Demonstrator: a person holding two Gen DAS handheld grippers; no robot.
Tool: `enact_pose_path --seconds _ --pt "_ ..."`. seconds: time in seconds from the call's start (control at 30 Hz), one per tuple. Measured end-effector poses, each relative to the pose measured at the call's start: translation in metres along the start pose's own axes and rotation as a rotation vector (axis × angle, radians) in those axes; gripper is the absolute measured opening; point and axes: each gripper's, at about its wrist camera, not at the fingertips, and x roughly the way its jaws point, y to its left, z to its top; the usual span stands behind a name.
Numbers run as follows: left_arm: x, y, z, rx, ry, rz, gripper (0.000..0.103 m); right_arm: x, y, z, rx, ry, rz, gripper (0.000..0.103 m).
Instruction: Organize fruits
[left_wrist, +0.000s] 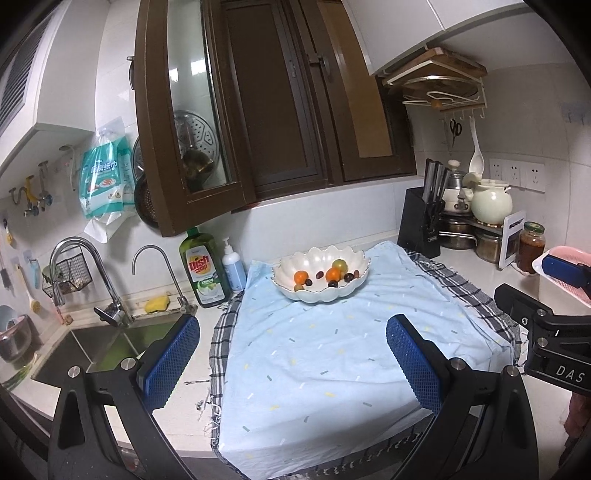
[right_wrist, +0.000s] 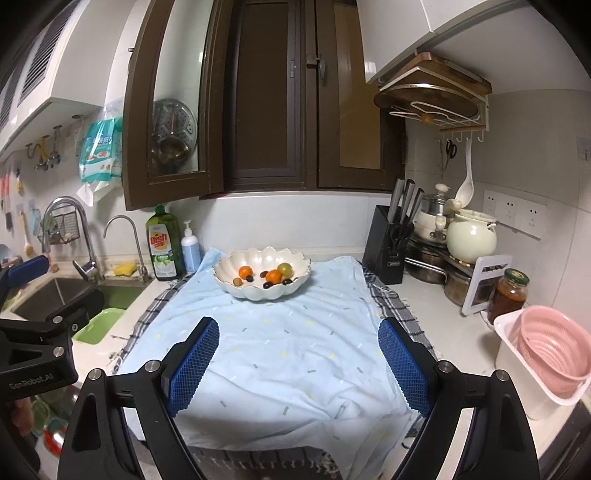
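A kitchen counter is running under a dark-framed window, and a pale blue cloth (right_wrist: 280, 343) is lying across it over a checked one. At the far middle of the cloth a white scalloped bowl (right_wrist: 258, 291) is sitting, and the fruits (right_wrist: 274, 276) are resting inside it: two orange ones, a greenish one, and several small dark ones like grapes. No fruit is showing loose on the cloth or the counter.

So the fruits are already lying gathered in the bowl. Judging from that, this could be a finished sorting, or a bowl waiting to be emptied and arranged elsewhere; the pictures are not settling which.

The left gripper (left_wrist: 291, 363) is hovering over the near edge of the cloth, its blue-padded fingers spread wide and holding nothing. The right gripper (right_wrist: 299, 363) is hanging beside it, likewise wide and empty, well short of the bowl.

To the left a sink (left_wrist: 92, 347) with two taps is sitting beside a dish soap bottle (right_wrist: 164, 243). To the right a knife block (right_wrist: 389, 243), pots and a pink colander (right_wrist: 550, 354) are crowding the corner.
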Motion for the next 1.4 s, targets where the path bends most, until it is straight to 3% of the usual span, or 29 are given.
enact_pose_path --seconds 1.4 --pt "0.006 -0.002 0.007 -0.017 0.005 -0.005 0.103 0.003 -0.006 0.006 -0.017 -0.007 0.016 0.089"
